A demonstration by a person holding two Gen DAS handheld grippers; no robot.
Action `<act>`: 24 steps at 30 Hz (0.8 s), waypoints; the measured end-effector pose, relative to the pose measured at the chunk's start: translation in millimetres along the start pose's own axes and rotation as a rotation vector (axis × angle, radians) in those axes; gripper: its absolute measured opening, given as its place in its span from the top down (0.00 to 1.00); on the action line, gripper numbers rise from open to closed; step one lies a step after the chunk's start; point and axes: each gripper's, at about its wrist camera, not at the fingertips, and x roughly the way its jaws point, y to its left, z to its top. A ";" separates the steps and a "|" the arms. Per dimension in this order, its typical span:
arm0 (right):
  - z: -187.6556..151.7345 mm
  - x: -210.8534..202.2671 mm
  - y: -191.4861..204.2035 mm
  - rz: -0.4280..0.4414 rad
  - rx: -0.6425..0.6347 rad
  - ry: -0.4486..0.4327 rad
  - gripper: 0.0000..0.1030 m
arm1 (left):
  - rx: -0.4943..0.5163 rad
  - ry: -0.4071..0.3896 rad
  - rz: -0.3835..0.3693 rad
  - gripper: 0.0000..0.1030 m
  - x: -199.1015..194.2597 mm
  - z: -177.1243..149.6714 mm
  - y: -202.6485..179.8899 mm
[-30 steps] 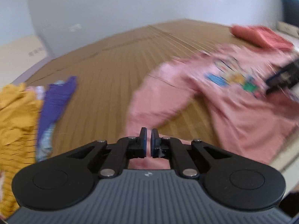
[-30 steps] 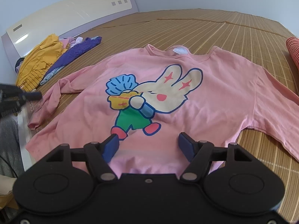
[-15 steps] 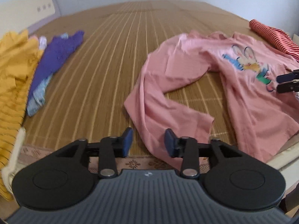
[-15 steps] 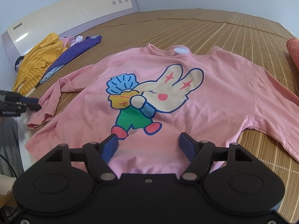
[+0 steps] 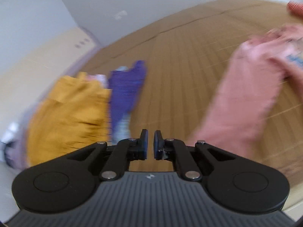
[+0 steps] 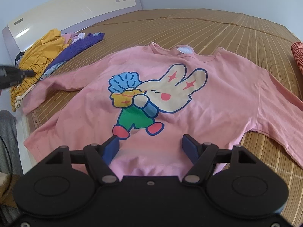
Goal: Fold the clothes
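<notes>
A pink sweatshirt (image 6: 170, 94) with a rabbit print lies face up on the bamboo mat (image 6: 208, 28), sleeves spread. My right gripper (image 6: 150, 147) hangs open over its near hem, and the fabric lies under and between the fingers without being pinched. In the blurred left wrist view, the left gripper (image 5: 150, 143) is closing to a thin slit with nothing between its jaws. It hovers over bare mat, with the pink sleeve (image 5: 236, 104) to its right. In the right wrist view, the left gripper (image 6: 17, 73) shows at the far left edge, just above the sleeve's cuff.
A yellow garment (image 6: 37, 56) and a purple one (image 6: 79, 45) are heaped at the left by the cream headboard (image 6: 66, 9). A red striped garment (image 6: 298, 56) lies at the right edge. A person's grey-clad leg (image 6: 7, 132) stands beside the bed's near edge.
The left gripper opened above the sleeve's end, then shut empty and swung left toward the yellow and purple heap. The sleeve lies on the mat. The right gripper kept still.
</notes>
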 end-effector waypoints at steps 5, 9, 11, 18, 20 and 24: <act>0.4 0.5 0.4 0.003 -0.002 0.001 0.25 | -0.074 0.037 -0.074 0.91 3.6 -2.9 17.3; 0.6 0.8 0.5 0.004 -0.004 0.002 0.25 | -0.178 0.047 -0.301 0.88 -1.1 -11.7 8.9; 0.5 0.7 0.6 0.005 -0.005 0.001 0.24 | -0.165 0.068 -0.370 0.87 2.7 -12.6 -4.7; -0.4 -1.5 -2.2 0.017 -0.027 0.004 0.24 | -0.045 0.130 -0.457 0.74 16.1 -27.6 -21.6; 0.2 -2.7 -4.3 0.019 -0.023 0.008 0.24 | -0.003 0.156 -0.357 0.70 20.9 -30.8 -17.3; 0.5 -3.7 -5.6 0.015 -0.022 0.014 0.24 | 0.078 0.189 -0.144 0.64 30.5 -35.8 -10.0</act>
